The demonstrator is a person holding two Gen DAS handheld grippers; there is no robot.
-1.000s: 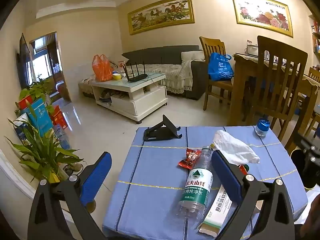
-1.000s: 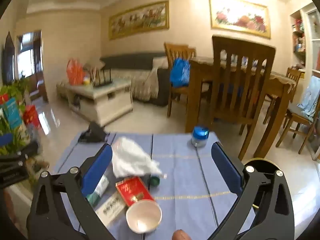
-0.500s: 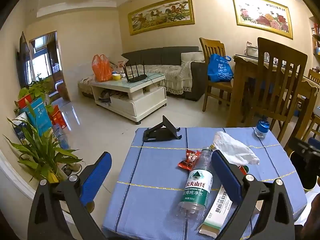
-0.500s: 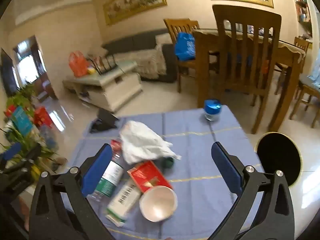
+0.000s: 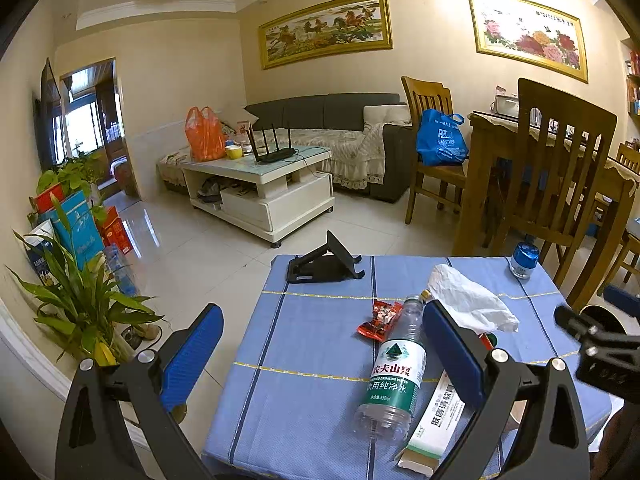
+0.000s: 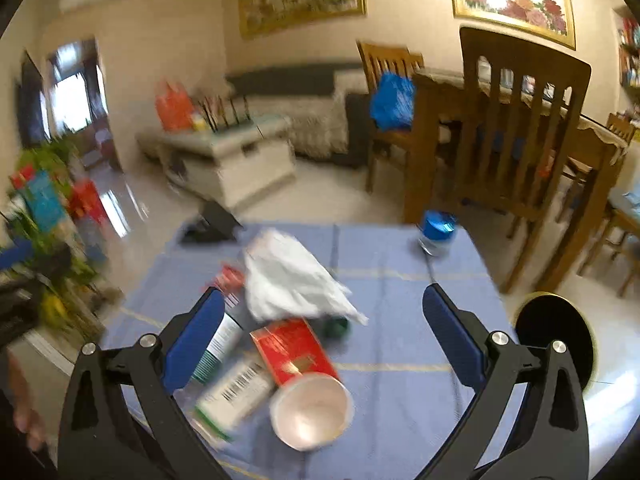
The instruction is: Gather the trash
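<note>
Trash lies on a small table with a blue cloth (image 5: 312, 344). In the left wrist view I see an empty water bottle (image 5: 394, 372) on its side, a red snack wrapper (image 5: 379, 318), a crumpled white tissue (image 5: 468, 298) and a white-and-green carton (image 5: 434, 420). My left gripper (image 5: 320, 360) is open above the table's left part. The right wrist view, blurred, shows the tissue (image 6: 288, 276), a red box (image 6: 294, 350), a white paper cup (image 6: 311, 410), the carton (image 6: 232, 396) and a green cap (image 6: 335, 326). My right gripper (image 6: 320, 344) is open above them, holding nothing.
A black phone stand (image 5: 324, 262) and a blue-lidded jar (image 5: 524, 260) sit at the table's far edge. A black round bin (image 6: 554, 340) stands on the floor to the right. Wooden chairs (image 5: 560, 168) stand behind, potted plants (image 5: 80, 300) to the left.
The right gripper has moved in over the trash pile, with the view tilting down and shifting. The left gripper has stayed almost still. Both stay open.
</note>
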